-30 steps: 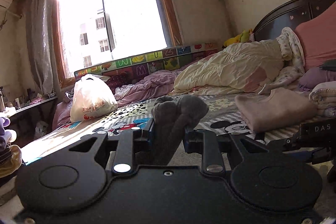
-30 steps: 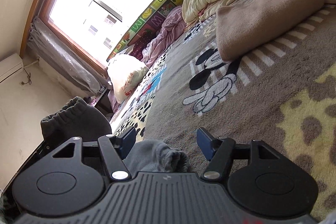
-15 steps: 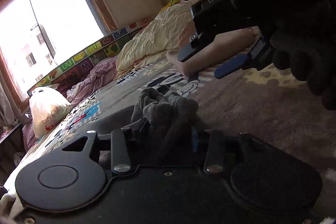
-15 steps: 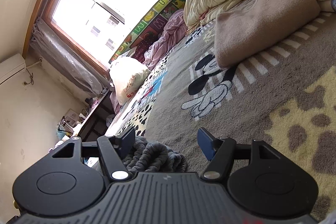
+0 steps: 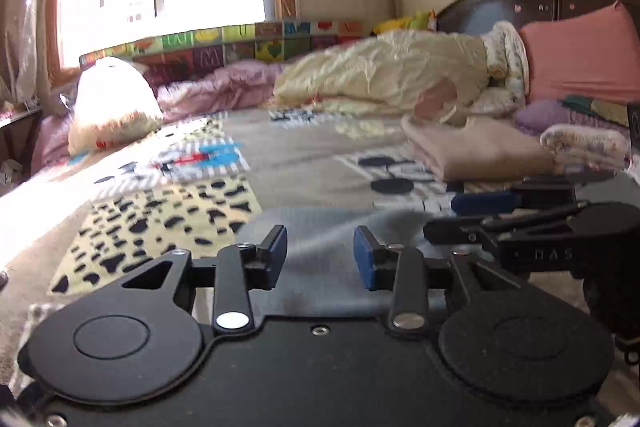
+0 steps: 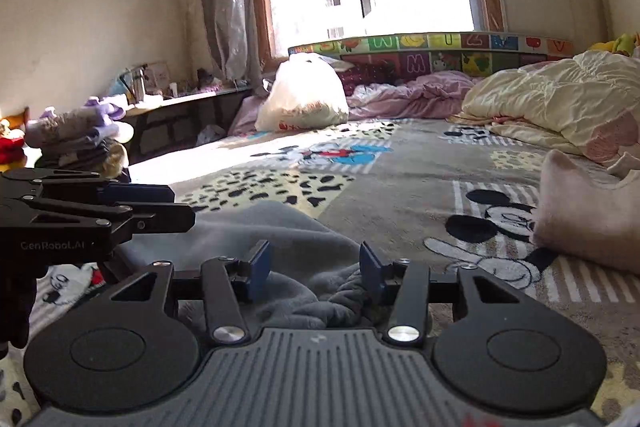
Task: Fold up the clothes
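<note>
A grey garment (image 5: 320,247) lies spread low on the cartoon-print bed blanket (image 5: 312,163). My left gripper (image 5: 320,257) hovers over it, jaws apart, with the cloth showing flat between the blue pads. In the right wrist view the same grey garment (image 6: 280,227) has its gathered waistband bunched by the right pad. My right gripper (image 6: 314,267) is open around that bunch. The two grippers sit side by side: the right gripper (image 5: 444,217) appears at the left view's right edge, and the left gripper (image 6: 180,205) at the right view's left edge.
A folded beige-pink garment (image 5: 480,151) lies further up the bed, with a cream quilt (image 5: 380,75) and a pink pillow (image 5: 580,59) behind it. A white plastic bag (image 6: 304,99) sits under the window. A pile of clothes (image 6: 76,135) stands off the bed's left side.
The left gripper held the bunched grey garment up; that garment now lies flat on the bed and the jaws no longer pinch it. Both grippers have swung level, facing the window.
</note>
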Demonstrator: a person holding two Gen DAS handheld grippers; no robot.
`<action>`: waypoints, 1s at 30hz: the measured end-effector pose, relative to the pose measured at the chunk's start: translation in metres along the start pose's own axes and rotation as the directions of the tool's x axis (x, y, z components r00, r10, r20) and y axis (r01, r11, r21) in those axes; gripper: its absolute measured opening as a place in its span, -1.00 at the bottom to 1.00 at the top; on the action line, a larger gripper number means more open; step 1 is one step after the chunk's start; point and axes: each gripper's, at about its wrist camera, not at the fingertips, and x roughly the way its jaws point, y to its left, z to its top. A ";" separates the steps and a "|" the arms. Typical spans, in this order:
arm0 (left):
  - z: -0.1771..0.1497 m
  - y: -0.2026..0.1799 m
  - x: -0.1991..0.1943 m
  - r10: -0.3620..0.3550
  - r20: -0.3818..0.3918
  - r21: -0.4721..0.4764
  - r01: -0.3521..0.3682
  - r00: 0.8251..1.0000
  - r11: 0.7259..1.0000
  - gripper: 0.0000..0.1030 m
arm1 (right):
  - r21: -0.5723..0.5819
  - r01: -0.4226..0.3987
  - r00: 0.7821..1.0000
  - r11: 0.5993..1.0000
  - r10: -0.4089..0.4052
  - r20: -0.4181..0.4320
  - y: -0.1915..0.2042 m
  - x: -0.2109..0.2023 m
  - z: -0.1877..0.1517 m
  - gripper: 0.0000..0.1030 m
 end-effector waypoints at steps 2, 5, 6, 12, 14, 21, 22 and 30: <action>-0.030 -0.022 0.020 0.041 0.043 0.151 -0.047 0.998 0.987 -0.26 | 0.076 0.025 0.998 0.997 -0.021 -0.058 -0.019 0.008 -0.006 -0.42; -0.020 -0.024 0.015 0.049 0.014 0.124 -0.050 0.999 0.991 -0.26 | 0.055 0.080 0.995 0.995 -0.076 -0.060 -0.026 0.000 -0.005 -0.81; -0.019 -0.022 0.012 0.039 0.014 0.112 -0.040 0.999 0.993 -0.26 | 0.083 0.078 0.996 0.993 -0.074 -0.056 -0.030 -0.003 -0.007 -0.80; 0.006 0.001 -0.035 0.006 0.124 0.043 -0.012 0.992 0.999 -0.24 | 0.036 0.065 0.989 0.997 -0.069 0.131 -0.013 -0.028 0.001 -0.36; 0.023 0.013 -0.035 0.016 0.155 0.012 -0.018 0.988 1.000 -0.24 | -0.057 -0.008 0.989 0.998 0.016 0.144 0.010 -0.024 0.003 -0.33; 0.042 0.021 0.040 -0.023 -0.009 0.017 0.023 1.000 1.000 -0.23 | -0.163 -0.029 0.991 0.986 0.006 -0.136 0.026 0.005 -0.015 -0.30; 0.039 0.019 0.048 -0.013 -0.037 0.031 0.014 0.999 0.999 -0.19 | -0.158 -0.038 0.990 0.987 0.016 -0.143 0.023 0.003 -0.017 -0.30; 0.038 0.019 0.057 0.028 -0.120 0.071 -0.019 0.992 0.997 -0.11 | -0.226 -0.025 0.995 0.974 0.004 -0.095 0.037 -0.007 -0.017 -0.26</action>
